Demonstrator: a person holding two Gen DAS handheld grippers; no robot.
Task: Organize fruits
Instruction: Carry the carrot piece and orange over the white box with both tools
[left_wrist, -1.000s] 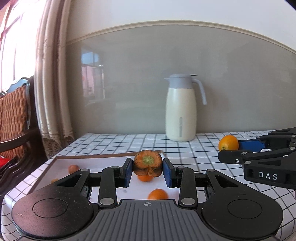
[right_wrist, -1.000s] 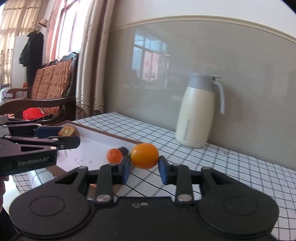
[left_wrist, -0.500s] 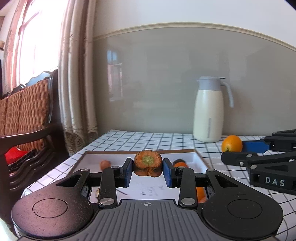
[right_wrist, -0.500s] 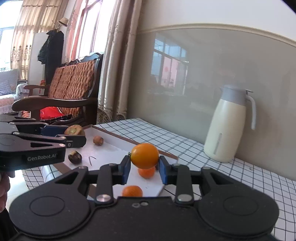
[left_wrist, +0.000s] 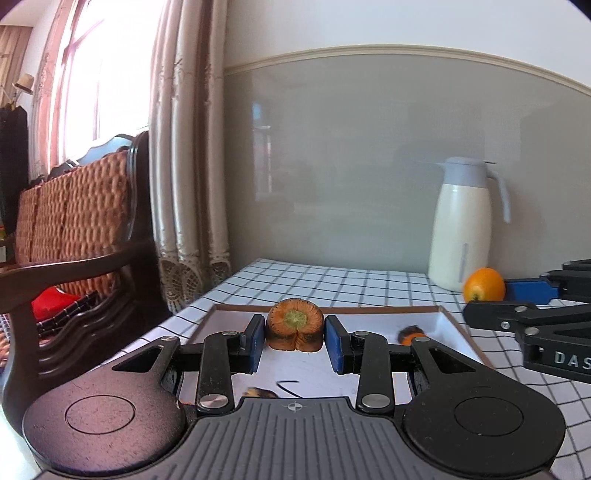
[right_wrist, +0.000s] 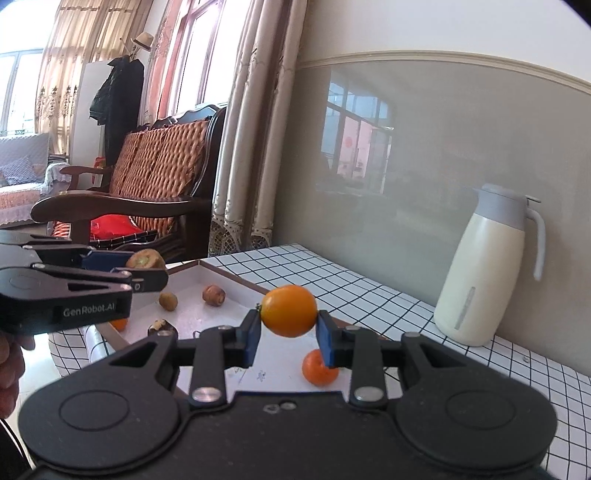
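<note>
above the white tray (left_wrist: 448, 320), left gripper (left_wrist: 294, 334) jaws clamp a brown fruit (left_wrist: 294, 324); right gripper (right_wrist: 289, 334) jaws clamp an orange (right_wrist: 289, 310).

Table (left_wrist: 332, 284) w/ checked cloth. Directly on it: white tray (right_wrist: 221, 275) at left edge, cream jug (right_wrist: 484, 273) at back by wall, apart.

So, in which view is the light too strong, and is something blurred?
Left wrist view: the window is washed out white, the thermos slightly smeared, and the wall trim bends from the fisheye. Right wrist view: the glossy wall panel mirrors windows; the held orange fruit is sharp.
</note>
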